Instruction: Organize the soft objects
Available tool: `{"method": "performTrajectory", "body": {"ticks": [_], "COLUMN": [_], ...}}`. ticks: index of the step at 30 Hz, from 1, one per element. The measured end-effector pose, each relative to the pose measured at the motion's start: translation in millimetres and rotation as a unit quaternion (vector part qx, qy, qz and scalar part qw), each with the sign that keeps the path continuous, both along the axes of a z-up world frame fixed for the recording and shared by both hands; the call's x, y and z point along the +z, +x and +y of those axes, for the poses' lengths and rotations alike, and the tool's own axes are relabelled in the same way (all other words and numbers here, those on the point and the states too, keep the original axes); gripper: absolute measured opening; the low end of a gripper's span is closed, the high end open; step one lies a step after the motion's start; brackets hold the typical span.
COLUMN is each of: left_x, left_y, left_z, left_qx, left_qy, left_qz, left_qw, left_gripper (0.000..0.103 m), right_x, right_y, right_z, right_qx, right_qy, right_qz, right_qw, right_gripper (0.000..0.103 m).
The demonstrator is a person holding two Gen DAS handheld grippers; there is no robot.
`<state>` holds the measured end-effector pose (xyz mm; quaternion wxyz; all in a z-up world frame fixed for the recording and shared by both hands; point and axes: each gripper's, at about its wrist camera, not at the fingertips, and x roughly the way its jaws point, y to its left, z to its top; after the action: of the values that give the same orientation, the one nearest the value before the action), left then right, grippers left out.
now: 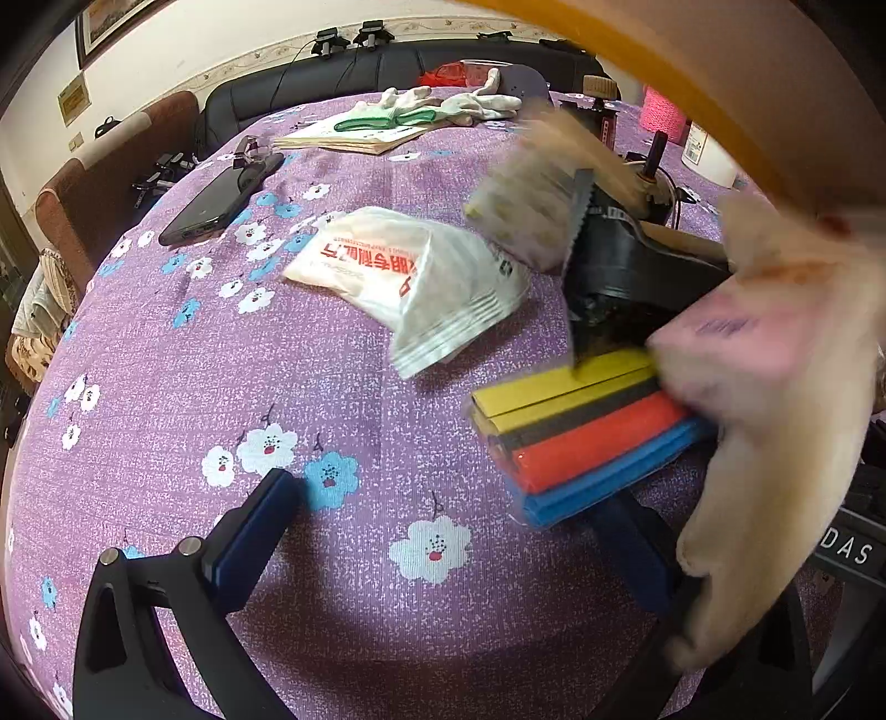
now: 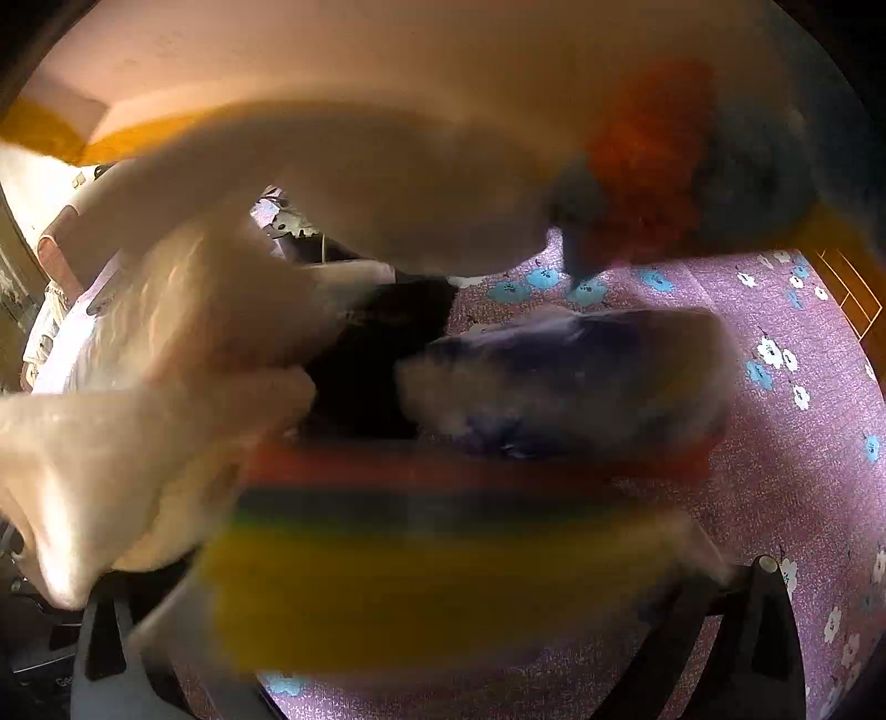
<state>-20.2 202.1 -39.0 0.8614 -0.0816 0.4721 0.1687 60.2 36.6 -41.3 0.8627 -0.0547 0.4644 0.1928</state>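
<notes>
Purple floral cloth [image 1: 221,387] covers the table; a black sofa [image 1: 343,77] and a pale wall with a framed picture [image 1: 105,22] lie at the far side.

Left wrist view: the left tool [image 1: 459,531] hangs low over the cloth with its blue-padded fingers [image 1: 255,531] spread wide and nothing between them. At the right, a pack of folded cloths [image 1: 581,437], in yellow, dark grey, red and blue, lies partly over the right finger of this tool. A blurred cream plush [image 1: 775,443] hangs at the right edge, touching the pack, with a pink item [image 1: 736,338] just above it. A black device [image 1: 637,266] stands behind the pack. A white sachet [image 1: 421,277] with red print lies at the table centre, and a blurred clear packet [image 1: 526,205] sits just to its right, further back. A black phone [image 1: 221,199] lies far left; white gloves [image 1: 465,102] and green bands [image 1: 387,117] rest on papers [image 1: 354,138] at the far edge.

Right wrist view: the right tool [image 2: 443,609] is largely hidden; only the black finger bases show at the lower corners. The blurred cloth pack [image 2: 443,554] fills the space between them, but whether the fingers pinch it cannot be told. The cream plush [image 2: 194,343] fills the left and top, with an orange patch [image 2: 648,166] at upper right. A blurred purple bundle [image 2: 570,382] lies on the floral cloth [image 2: 803,443] just beyond the pack.
</notes>
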Motion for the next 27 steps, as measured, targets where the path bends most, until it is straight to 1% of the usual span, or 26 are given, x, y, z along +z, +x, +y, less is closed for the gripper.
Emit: {"method": "performTrajectory", "body": {"ticks": [27], "left_x": [-0.6], "left_y": [-0.5], "left_z": [-0.1], "left_qx": [0.0], "left_qy": [0.0], "left_qz": [0.0], "left_qw": [1.0], "left_gripper": [0.103], "right_x": [0.8], "right_y": [-1.5], "right_z": [0.9], "right_qx": [-0.001], "right_qy": [-0.001], "right_qz": [0.0], "right_qw": [1.0], "right_gripper": [0.102]}}
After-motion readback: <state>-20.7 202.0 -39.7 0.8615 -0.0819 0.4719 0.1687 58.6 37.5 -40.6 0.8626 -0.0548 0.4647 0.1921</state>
